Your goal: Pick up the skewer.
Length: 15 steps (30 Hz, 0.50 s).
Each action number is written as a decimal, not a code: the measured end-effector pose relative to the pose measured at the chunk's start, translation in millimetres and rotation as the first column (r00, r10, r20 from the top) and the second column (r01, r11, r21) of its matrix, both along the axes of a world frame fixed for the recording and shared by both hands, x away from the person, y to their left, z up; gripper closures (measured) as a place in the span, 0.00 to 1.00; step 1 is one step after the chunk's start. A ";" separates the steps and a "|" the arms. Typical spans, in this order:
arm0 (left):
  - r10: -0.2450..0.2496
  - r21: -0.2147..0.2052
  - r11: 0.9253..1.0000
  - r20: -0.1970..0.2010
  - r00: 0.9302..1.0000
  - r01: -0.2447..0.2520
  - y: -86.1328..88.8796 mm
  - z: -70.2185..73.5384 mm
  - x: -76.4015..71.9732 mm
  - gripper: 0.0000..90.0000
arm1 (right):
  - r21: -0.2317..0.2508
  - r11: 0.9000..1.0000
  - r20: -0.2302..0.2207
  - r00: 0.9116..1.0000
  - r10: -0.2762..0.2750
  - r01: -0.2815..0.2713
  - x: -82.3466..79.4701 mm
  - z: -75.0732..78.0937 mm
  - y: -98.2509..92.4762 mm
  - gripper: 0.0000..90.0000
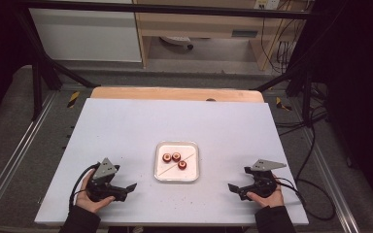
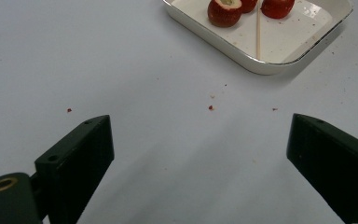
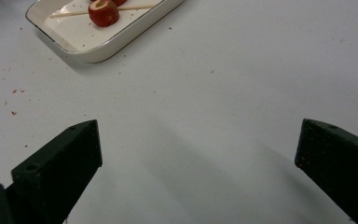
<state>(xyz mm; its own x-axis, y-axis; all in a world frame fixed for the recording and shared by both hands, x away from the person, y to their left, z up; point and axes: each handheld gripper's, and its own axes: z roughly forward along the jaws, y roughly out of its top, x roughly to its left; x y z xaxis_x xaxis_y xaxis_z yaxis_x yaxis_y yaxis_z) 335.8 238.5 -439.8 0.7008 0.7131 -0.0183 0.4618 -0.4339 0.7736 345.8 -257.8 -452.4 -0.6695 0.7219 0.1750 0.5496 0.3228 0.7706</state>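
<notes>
In the high view, a shallow white square tray with rounded corners (image 1: 177, 178) sits near the middle of the pale grey table top (image 1: 126, 126). Three small red cored fruits (image 1: 176, 157) lie in it, two side by side and touching, the third just beside them, with a thin wooden skewer (image 1: 167, 169) lying slantwise across the tray floor. The left gripper (image 1: 126, 188), a black two-jaw tool topped by a grey three-cornered plate, rests in a hand at the near left of the table, well apart from the tray. The right gripper (image 1: 238, 188), of the same make, rests at the near right, also well apart from it.

In the left gripper view, the two black jaws stand wide apart with bare table between them and nothing held. The tray (image 2: 261, 65) lies ahead, a red fruit (image 2: 224, 12) beside the skewer (image 2: 258, 32).

In the right gripper view, the jaws are likewise spread wide and empty. The tray (image 3: 102, 51) lies ahead to the left, one fruit (image 3: 104, 13) near the skewer (image 3: 98, 11).
</notes>
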 end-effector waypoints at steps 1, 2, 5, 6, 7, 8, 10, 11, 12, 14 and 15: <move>0.000 0.000 1.000 0.000 1.000 0.000 0.0 0.0 0.0 0.08 | 0.000 1.000 0.000 1.000 0.000 0.000 0.0 0.0 0.0 0.01; -0.001 0.004 1.000 -0.001 1.000 0.001 -2.2 0.2 0.4 0.08 | -0.004 1.000 0.004 1.000 0.002 -0.002 0.3 -0.3 -0.1 0.01; -0.001 0.007 1.000 -0.003 1.000 0.001 -5.0 0.3 0.6 0.08 | -0.004 1.000 0.003 1.000 0.004 -0.004 0.4 -0.3 -0.1 0.01; 0.000 0.013 1.000 -0.005 1.000 0.000 -7.7 1.0 1.0 0.08 | -0.004 1.000 0.004 1.000 0.003 -0.003 0.3 -0.2 -0.2 0.01; 0.000 0.013 1.000 -0.005 1.000 0.000 -7.7 1.0 1.0 0.08 | -0.004 1.000 0.001 1.000 0.000 0.000 0.0 0.0 -0.1 0.01; 0.001 0.011 1.000 -0.005 1.000 -0.001 -10.4 2.5 1.2 0.08 | -0.004 1.000 0.003 1.000 0.001 -0.001 0.2 0.1 -0.3 0.01; 0.002 0.010 1.000 -0.003 1.000 -0.002 -13.5 4.3 1.3 0.08 | -0.003 1.000 0.004 1.000 0.000 0.000 0.1 0.3 -0.5 0.01; 0.002 0.010 1.000 -0.003 1.000 -0.002 -13.5 4.3 1.3 0.08 | -0.003 1.000 0.004 1.000 0.000 0.000 0.1 0.3 -0.5 0.01; 0.001 0.014 1.000 -0.001 1.000 -0.001 -17.0 6.3 1.6 0.08 | -0.006 1.000 0.005 1.000 0.002 -0.002 0.3 0.2 -0.6 0.01; 0.001 0.018 1.000 0.002 1.000 -0.001 -20.8 8.2 2.0 0.08 | -0.007 1.000 0.004 1.000 0.003 -0.003 0.3 0.2 -0.5 0.01; 0.001 0.018 1.000 0.002 1.000 -0.001 -20.8 8.2 2.0 0.08 | -0.007 1.000 0.004 1.000 0.003 -0.003 0.3 0.2 -0.5 0.01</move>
